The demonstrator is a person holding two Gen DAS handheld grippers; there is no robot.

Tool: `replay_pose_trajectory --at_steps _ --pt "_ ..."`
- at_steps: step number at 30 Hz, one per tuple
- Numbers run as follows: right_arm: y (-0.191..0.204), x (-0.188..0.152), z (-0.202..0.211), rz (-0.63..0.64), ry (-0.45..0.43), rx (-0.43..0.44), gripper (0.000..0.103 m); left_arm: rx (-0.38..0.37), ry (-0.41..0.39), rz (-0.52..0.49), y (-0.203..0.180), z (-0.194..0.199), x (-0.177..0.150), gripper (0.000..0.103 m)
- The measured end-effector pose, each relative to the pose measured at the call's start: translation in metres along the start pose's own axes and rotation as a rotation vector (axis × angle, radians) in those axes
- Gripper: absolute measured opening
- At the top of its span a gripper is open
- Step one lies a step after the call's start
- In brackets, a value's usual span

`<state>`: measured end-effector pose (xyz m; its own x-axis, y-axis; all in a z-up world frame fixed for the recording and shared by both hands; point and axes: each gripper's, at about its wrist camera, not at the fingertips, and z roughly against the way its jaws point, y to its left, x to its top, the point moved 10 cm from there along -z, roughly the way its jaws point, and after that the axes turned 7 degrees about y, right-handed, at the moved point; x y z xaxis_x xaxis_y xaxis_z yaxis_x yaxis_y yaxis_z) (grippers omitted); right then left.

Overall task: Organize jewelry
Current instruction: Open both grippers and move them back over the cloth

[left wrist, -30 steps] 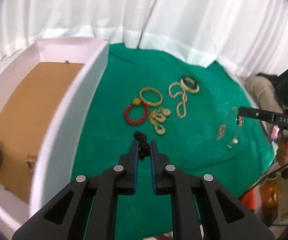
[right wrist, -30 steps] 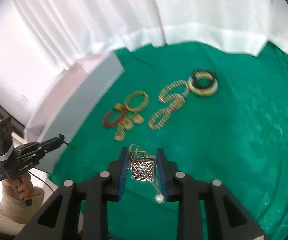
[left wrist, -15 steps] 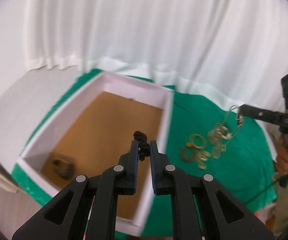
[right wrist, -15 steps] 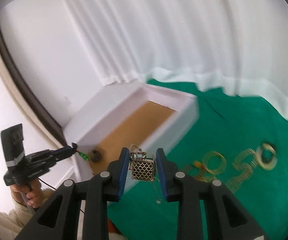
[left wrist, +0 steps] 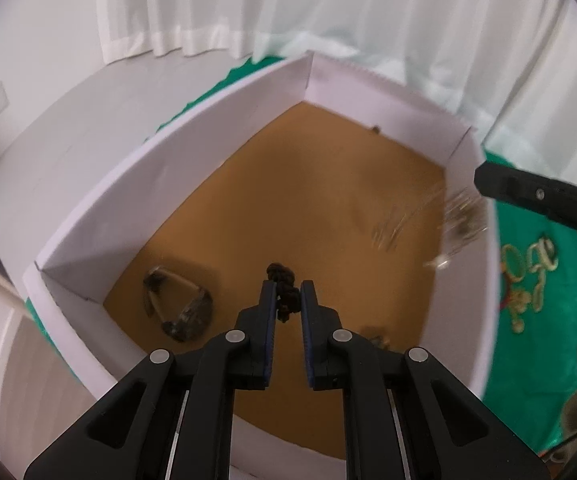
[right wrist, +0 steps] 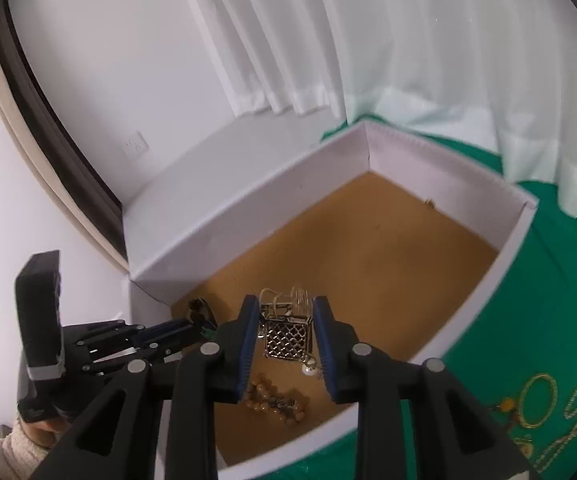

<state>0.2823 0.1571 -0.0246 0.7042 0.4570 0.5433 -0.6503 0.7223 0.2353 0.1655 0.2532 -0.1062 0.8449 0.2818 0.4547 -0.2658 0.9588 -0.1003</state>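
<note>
Left view, change: a second ago my left tool (left wrist: pixel 288 292) hung over the green cloth on the table (left wrist: pixel 536 344); now it's above the white cardboard box with brown floor (left wrist: pixel 192 184). Drop-off looks next.
Left view, tool: jaws have just been opening a little, dark knotted cord piece (left wrist: pixel 284 286) between the pads; whether they press it I cannot tell.
Left view, box: a dark bracelet (left wrist: pixel 178 306) lies in the near corner.
Right view, change: my right tool (right wrist: pixel 286 338) also came from cloth to over the box.
Right view, tool: narrowly open, clamped on silver lattice pendant with chain (right wrist: pixel 288 338), hanging above the floor.
Right view, below: tan bead bracelet (right wrist: pixel 274 398) lies under it; gold pieces (right wrist: pixel 544 404) remain on the cloth, so sorting is unfinished.
</note>
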Motion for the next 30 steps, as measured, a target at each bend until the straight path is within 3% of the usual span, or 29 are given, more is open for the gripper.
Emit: replay_pose_trajectory --at_steps 2,3,4,8,10,12,20,23,30 --pt "-0.004 -0.003 -0.004 -0.02 -0.007 -0.012 0.042 0.012 -0.001 -0.005 0.003 -0.001 -0.005 0.04" --pt "-0.008 -0.002 -0.002 -0.027 -0.014 -0.014 0.05 0.016 -0.012 -0.007 0.002 0.001 -0.007 0.057" --pt "-0.009 -0.004 0.004 -0.033 -0.026 -0.015 0.05 0.021 -0.029 -0.012 0.002 0.005 -0.009 0.065" --pt "-0.015 -0.018 0.035 -0.008 -0.066 -0.064 0.054 -0.003 -0.049 -0.04 -0.012 0.017 -0.021 0.068" --pt "-0.019 -0.032 0.052 0.012 -0.087 -0.115 0.068 -0.036 -0.065 -0.061 -0.03 0.025 -0.026 0.073" --pt "-0.024 -0.055 0.068 0.024 -0.103 -0.162 0.072 -0.069 -0.085 -0.096 -0.052 0.035 -0.033 0.076" --pt "-0.081 -0.17 0.12 -0.074 -0.132 -0.334 0.072 -0.247 -0.136 -0.289 -0.163 0.072 -0.077 0.094" --pt "-0.114 -0.212 0.14 -0.162 -0.134 -0.414 0.077 -0.25 -0.137 -0.355 -0.197 0.061 -0.095 0.096" --pt "-0.179 -0.304 0.151 -0.329 -0.084 -0.604 0.081 -0.215 -0.038 -0.44 -0.244 -0.004 -0.135 0.096"
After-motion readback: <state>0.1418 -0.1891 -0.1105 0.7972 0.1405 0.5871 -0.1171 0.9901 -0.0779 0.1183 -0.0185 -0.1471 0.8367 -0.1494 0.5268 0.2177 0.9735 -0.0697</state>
